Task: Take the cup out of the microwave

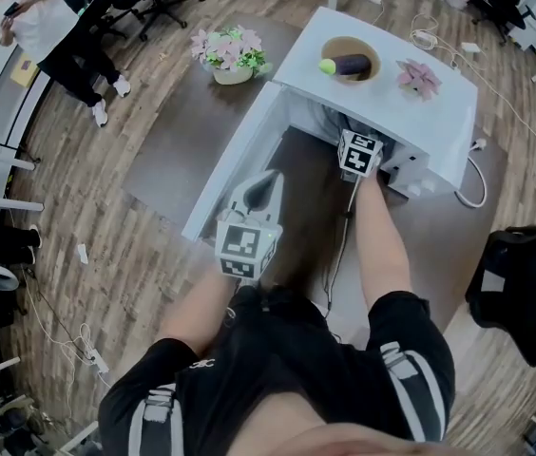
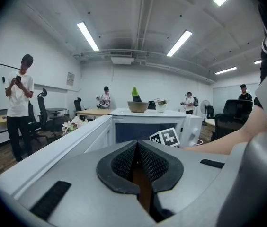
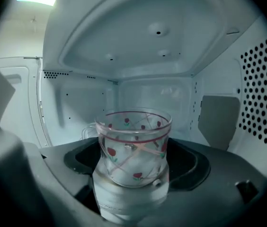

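Observation:
The white microwave (image 1: pixel 439 126) stands with its door (image 1: pixel 233 164) swung open to the left. Inside, a clear glass cup (image 3: pixel 133 145) with red flowers and a handle on its left stands upright on the cavity floor. My right gripper (image 3: pixel 134 167) reaches into the cavity, and only its marker cube (image 1: pixel 360 153) shows from the head view. Its jaws stand wide on either side of the cup, with dark gaps between pads and glass. My left gripper (image 1: pixel 266 190) hovers by the open door, shut with nothing in it (image 2: pixel 137 148).
On the microwave top sit a bowl (image 1: pixel 349 60) with an eggplant and a pink paper flower (image 1: pixel 418 77). A flower bouquet (image 1: pixel 230 53) lies on the grey table behind the door. A black chair (image 1: pixel 525 288) is at the right. A person (image 1: pixel 49 31) stands far left.

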Demonstrator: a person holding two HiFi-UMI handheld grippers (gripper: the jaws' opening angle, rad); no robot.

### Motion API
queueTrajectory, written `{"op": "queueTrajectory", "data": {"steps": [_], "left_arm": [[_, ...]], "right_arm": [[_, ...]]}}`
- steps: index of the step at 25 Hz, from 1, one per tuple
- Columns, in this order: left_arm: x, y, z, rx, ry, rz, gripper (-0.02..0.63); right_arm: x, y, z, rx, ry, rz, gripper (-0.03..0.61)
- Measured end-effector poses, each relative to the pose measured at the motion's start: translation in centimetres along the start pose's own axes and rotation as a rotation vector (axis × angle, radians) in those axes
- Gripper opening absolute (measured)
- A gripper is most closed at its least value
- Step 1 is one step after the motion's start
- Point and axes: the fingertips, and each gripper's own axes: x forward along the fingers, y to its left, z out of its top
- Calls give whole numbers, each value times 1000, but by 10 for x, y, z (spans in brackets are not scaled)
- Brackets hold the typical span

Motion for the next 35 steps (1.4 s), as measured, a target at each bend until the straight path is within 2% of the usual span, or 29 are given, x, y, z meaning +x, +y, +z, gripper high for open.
{"op": "queueTrajectory", "data": {"steps": [7, 12, 17, 25, 35], "left_arm": [[-3, -7, 13, 13, -16, -20, -8], [-9, -14, 26, 13, -44, -40, -8], [-23, -22, 38, 15, -72, -71, -8], [-61, -28, 62, 13, -135, -114, -8], [-107, -44, 71, 13, -178, -212, -8]], "right_arm": [[-20, 9, 3, 28, -15, 19, 425], [-57, 18, 21, 47, -67, 30, 425], [-103, 30, 21, 63, -78, 46, 423], [-209, 52, 36, 128, -127, 37, 423], [-343, 57, 105, 103, -326, -57, 423]]}}
